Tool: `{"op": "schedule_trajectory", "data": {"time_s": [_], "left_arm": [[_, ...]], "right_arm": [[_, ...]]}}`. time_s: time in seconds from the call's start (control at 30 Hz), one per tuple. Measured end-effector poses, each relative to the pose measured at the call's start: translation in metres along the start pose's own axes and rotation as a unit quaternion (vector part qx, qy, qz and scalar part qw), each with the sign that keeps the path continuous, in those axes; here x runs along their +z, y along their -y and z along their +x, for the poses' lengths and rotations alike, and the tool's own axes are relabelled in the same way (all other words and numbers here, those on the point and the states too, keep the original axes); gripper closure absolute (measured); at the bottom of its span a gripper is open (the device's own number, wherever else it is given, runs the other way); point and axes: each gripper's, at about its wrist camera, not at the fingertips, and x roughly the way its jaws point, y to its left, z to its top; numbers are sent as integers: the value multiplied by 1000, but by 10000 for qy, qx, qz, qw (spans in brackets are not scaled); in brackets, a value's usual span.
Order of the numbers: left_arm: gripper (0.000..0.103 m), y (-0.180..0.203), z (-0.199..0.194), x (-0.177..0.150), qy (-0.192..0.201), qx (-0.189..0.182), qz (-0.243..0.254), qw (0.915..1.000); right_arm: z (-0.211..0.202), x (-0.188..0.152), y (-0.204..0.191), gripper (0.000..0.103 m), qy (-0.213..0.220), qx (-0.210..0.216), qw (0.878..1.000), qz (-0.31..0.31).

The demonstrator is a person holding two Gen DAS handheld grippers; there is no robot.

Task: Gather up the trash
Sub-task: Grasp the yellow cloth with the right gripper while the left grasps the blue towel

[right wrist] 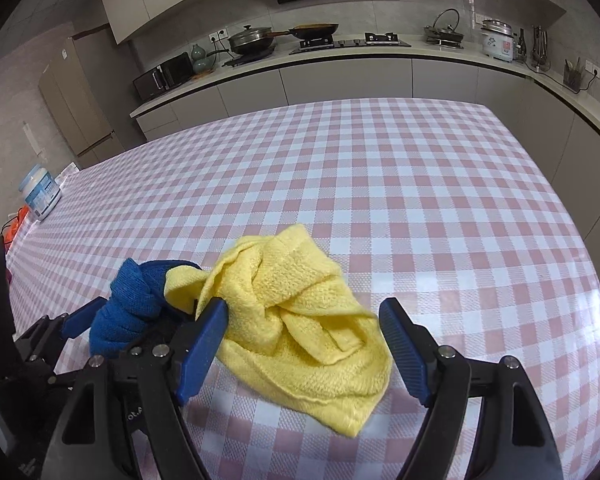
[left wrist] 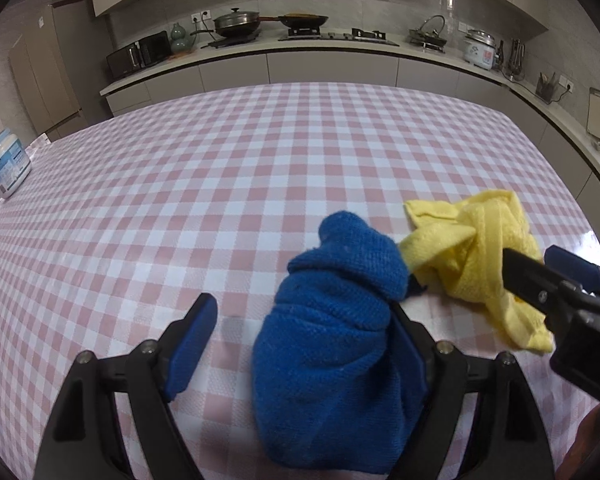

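Note:
A crumpled blue cloth (left wrist: pixel 332 340) lies on the pink-and-white checked table (left wrist: pixel 260 160) between the fingers of my left gripper (left wrist: pixel 304 304). It leans against the right finger, and the left pad stands clear of it, so the gripper is open. Just to its right lies a bunched yellow cloth (right wrist: pixel 300 320) inside my right gripper (right wrist: pixel 302 308). That gripper's jaws stand wide, with the left pad brushing the cloth and the right pad at its edge. The right wrist view also shows the blue cloth (right wrist: pixel 128 308) and the left gripper (right wrist: pixel 120 320) at the left. In the left wrist view the yellow cloth (left wrist: pixel 480 248) and the right gripper (left wrist: pixel 530 254) sit at the right.
A white jar with a pale blue lid (left wrist: pixel 6 168) stands at the table's far left edge, with something orange (right wrist: pixel 14 228) beside it. Beyond the table runs a kitchen counter (left wrist: pixel 340 46) with pans, a stove and a rice cooker. The table's right edge is near the yellow cloth.

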Motion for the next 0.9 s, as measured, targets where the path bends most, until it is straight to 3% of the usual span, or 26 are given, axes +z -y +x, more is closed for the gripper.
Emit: {"op": "schedule_trajectory", "data": {"time_s": [0.17,0.43,0.57,0.6,0.7,0.8,0.9], "left_arm": [[20,-7,1,1,24,-59,-4,10000],[32,-12,2,4,48,-188,-29,9998],[42,-11,2,7,54,-275,-23,9996],[44,-11,2,8,58,-295,-28,9995],[51,-12,2,8,69,-359,-30,9993],[58,-12,0,9,102,-373,-26,9992],[62,-14,-3,8,155,-406,-89,9990]], "right_arm": [[13,3,-7,23,-56,79,10000,9],[20,13,-22,23,51,139,9999,-71],[34,14,-30,23,-130,139,9997,-167],[35,13,-30,25,-130,169,9996,-173],[35,11,-32,44,-96,256,9994,-223],[33,9,-35,57,-95,323,9990,-304],[31,6,-37,65,-97,394,9987,-324]]}}
